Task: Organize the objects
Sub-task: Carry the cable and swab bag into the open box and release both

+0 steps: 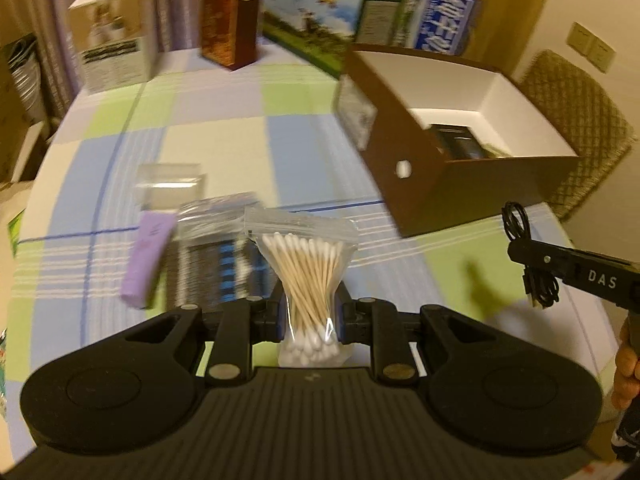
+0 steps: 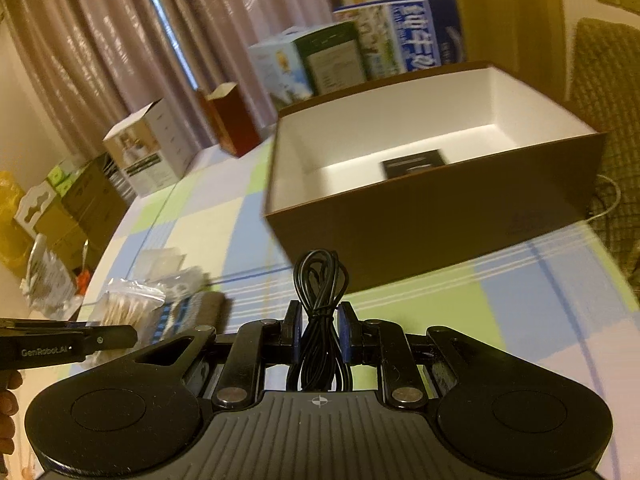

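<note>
Cotton swabs in a clear zip-top plastic bag (image 1: 306, 280) stand pinched at the waist between the left gripper (image 1: 307, 312) pads, the bag lifted clear of the checked green, blue and cream tablecloth (image 1: 224, 140) near the table's front edge. The right gripper (image 2: 319, 330) is pressed in on a coiled black cable bundle (image 2: 320, 308), its loops sticking up above the pads, also held above the cloth. So both claws are loaded, and the step in hand looks like the carry toward the container.

Just beyond the swab bag, on the cloth toward the table's left side, lie things not yet sorted: a lilac oblong packet (image 1: 147, 258), a flat blue-and-dark patterned pack (image 1: 216, 268), a crumpled clear bag (image 1: 212, 216) and a small transparent plastic box (image 1: 170, 184). Blur hides their details.

Further on, at the right edge of the table, sits the open brown cardboard box with a white inside (image 2: 440, 208); a dark flat item (image 2: 416, 162) already lies on its floor. Against the far edge stand several printed cartons (image 1: 112, 36).

The next move, as I judge it, calls for raising each load over the near brown wall, stopping above bare white floor, and only then releasing, one gripper at a time, so that the two do not crowd each other over the opening.
</note>
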The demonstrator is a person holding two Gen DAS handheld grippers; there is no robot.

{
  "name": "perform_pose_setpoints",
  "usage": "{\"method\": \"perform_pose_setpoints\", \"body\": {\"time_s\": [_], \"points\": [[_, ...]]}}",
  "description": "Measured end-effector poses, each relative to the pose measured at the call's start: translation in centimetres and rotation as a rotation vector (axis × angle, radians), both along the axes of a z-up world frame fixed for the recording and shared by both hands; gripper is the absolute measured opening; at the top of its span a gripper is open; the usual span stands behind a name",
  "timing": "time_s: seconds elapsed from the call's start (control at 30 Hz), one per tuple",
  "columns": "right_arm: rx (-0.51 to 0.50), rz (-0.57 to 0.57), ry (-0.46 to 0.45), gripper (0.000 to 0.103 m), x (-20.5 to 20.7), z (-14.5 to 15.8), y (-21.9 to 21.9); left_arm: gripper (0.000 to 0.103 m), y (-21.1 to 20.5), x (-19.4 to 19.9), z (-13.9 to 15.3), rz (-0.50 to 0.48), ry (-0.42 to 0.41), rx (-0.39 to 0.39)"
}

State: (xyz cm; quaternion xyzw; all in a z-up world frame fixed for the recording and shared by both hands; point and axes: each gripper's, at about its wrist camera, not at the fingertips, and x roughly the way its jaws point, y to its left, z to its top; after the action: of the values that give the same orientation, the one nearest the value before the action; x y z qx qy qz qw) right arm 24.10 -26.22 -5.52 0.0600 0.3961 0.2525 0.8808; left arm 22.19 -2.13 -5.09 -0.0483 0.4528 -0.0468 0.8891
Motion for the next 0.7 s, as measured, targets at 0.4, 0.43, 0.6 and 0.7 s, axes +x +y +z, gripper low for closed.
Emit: {"method": "perform_pose_setpoints", "body": {"time_s": [0.4,0.43,0.6,0.7], "points": [[-0.017,-0.075,-0.076,0.015,4.0,2.8,-6.9,0.018,-6.0,3.5,2.2,-0.071,-0.063,-0.018],[-0.017,-0.074,-0.085,0.015,4.4,3.0,-7.3,0.018,-6.3,3.7,2.4,-0.074,-0.070,-0.018],[-0.008,-0.067,-0.143,0.015,7.3,4.8,-8.6,0.018,-8.6,6.0,3.5,-0.096,-0.109,-0.018],[0.007,-0.054,-0.165,0.015,8.9,5.6,-9.1,0.018,-9.9,7.5,4.2,-0.106,-0.132,-0.013]]}}
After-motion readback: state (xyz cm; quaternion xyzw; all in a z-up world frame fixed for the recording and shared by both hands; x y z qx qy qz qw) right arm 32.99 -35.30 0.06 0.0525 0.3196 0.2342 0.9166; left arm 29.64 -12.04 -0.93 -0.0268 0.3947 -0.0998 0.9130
